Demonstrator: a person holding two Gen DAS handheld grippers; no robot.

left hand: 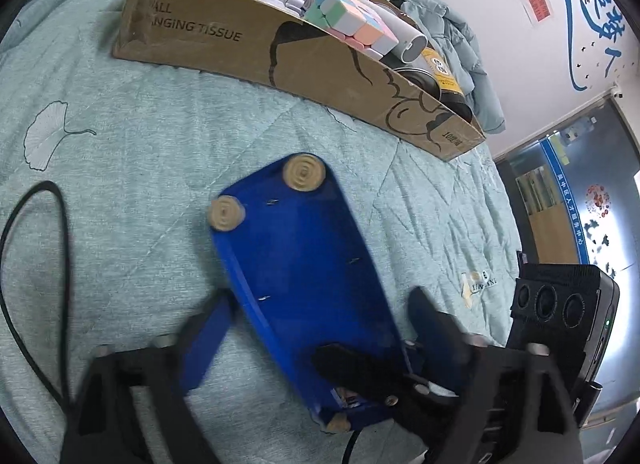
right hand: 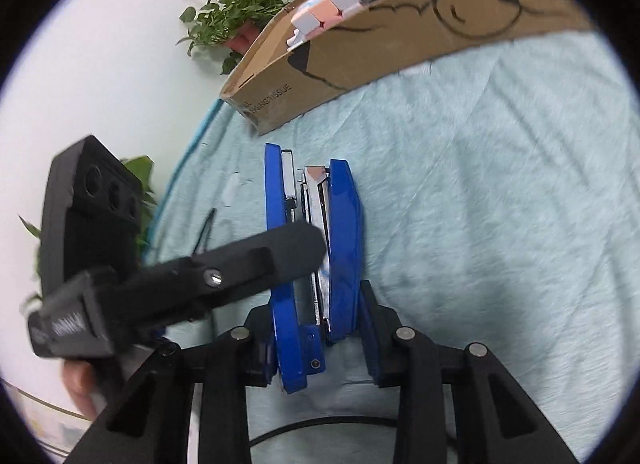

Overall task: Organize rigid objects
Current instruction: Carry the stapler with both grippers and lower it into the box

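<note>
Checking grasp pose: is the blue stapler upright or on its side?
On its side. The blue stapler shows base and top arm edge-on, side by side, between the right gripper fingers.
</note>
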